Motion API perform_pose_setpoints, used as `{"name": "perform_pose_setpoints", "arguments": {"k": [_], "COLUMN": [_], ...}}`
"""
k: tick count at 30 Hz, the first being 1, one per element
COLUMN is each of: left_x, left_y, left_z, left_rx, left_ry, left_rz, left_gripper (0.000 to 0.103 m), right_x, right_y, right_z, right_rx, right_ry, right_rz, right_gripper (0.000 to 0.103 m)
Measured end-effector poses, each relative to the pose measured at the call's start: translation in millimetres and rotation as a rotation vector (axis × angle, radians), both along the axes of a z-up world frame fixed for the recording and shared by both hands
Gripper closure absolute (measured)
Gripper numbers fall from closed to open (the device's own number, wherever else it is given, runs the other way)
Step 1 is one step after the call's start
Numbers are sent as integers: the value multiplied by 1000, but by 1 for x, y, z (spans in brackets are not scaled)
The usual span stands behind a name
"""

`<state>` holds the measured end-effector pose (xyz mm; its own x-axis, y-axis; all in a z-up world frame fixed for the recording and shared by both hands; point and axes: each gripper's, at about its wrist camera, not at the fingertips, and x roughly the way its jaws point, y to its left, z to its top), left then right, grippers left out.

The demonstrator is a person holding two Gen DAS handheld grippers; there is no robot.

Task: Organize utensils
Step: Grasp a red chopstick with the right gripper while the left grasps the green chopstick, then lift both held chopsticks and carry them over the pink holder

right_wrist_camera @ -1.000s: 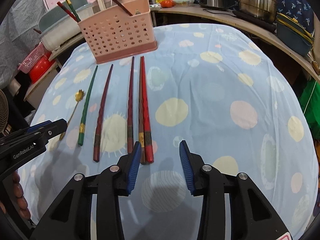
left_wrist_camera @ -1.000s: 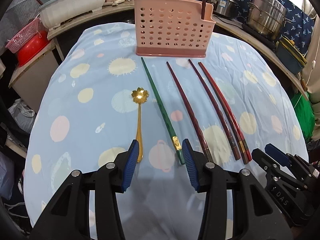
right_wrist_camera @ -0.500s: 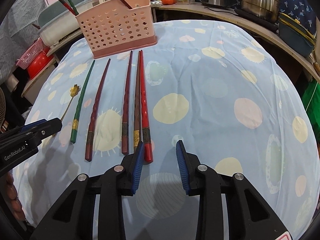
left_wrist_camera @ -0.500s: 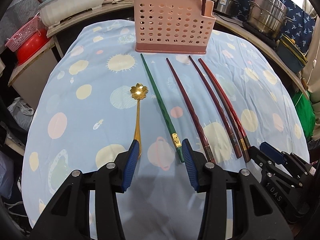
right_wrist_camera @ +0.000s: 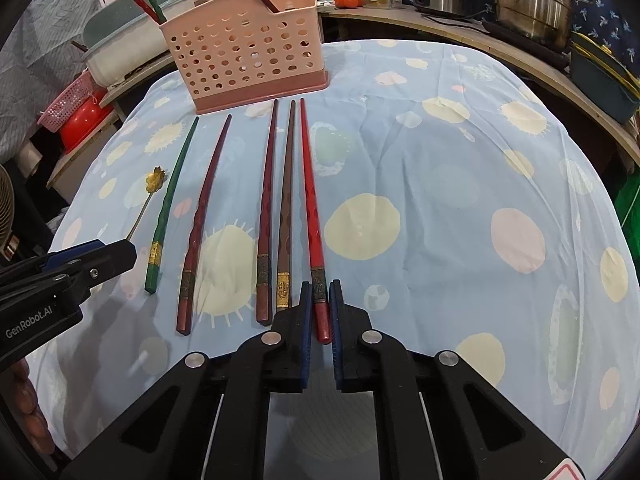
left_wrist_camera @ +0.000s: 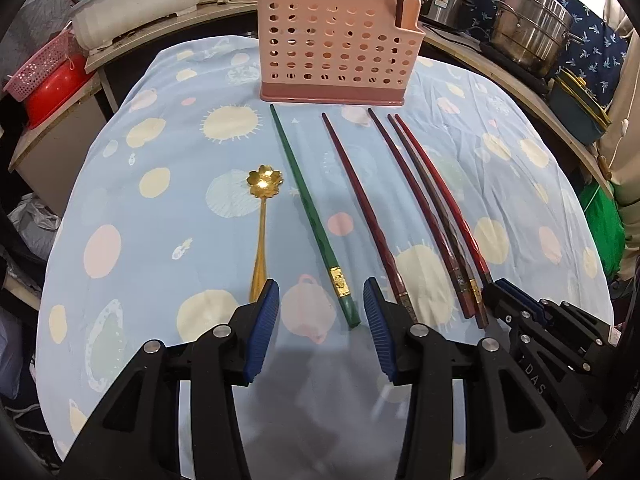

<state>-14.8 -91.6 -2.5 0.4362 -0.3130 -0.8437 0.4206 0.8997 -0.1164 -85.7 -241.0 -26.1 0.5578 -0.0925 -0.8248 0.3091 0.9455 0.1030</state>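
Several long chopsticks lie side by side on the blue spotted tablecloth [left_wrist_camera: 160, 264]: a green one [left_wrist_camera: 308, 208], a dark red one [left_wrist_camera: 364, 212] and three close together at the right. A gold flower-shaped spoon [left_wrist_camera: 262, 216] lies left of the green one. A pink perforated utensil holder [left_wrist_camera: 336, 40] stands behind them with chopsticks in it. My left gripper [left_wrist_camera: 320, 300] is open above the green chopstick's near end. My right gripper [right_wrist_camera: 320, 292] is shut on the thick end of the bright red chopstick [right_wrist_camera: 310, 200], the rightmost one, which rests on the cloth.
A counter curves around the table's far side with steel pots [left_wrist_camera: 532, 28], a white basin [left_wrist_camera: 132, 4], bottles and a red bowl in a pink basket [left_wrist_camera: 48, 76]. The left gripper shows at the left edge of the right wrist view [right_wrist_camera: 80, 264].
My right gripper has moved forward and closed its jaws around the bright red chopstick's end. My left gripper has stayed open, drifting slightly closer over the green chopstick.
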Motion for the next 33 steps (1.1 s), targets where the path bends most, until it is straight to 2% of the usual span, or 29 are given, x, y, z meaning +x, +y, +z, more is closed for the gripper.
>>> {"name": "perform_pose_setpoints", "arguments": {"k": [5, 7, 9, 12, 20, 26, 33], "left_x": [-1, 0, 2, 5, 5, 1, -6], "left_y": [-9, -12, -14, -13, -12, -3, 11], "left_z": [-6, -10, -15, -24, -26, -18, 10], "left_rx": [5, 10, 11, 12, 13, -4, -39], "left_ry": [7, 11, 28, 52, 16, 15, -30], "left_rz": [-14, -19, -19, -12, -8, -9, 5], "left_gripper": [62, 71, 73, 80, 92, 96, 96], "right_x": [-3, -4, -4, -5, -7, -13, -24], "right_y": [-2, -3, -5, -5, -3, -1, -1], "right_z": [0, 0, 0, 0, 0, 9, 34], "right_rx": [12, 22, 29, 32, 33, 31, 28], "right_ry": [-1, -1, -1, -1, -4, -22, -82], "right_rz": [-5, -8, -9, -8, -4, -3, -10], "right_gripper": [95, 95, 95, 95, 96, 96, 96]}}
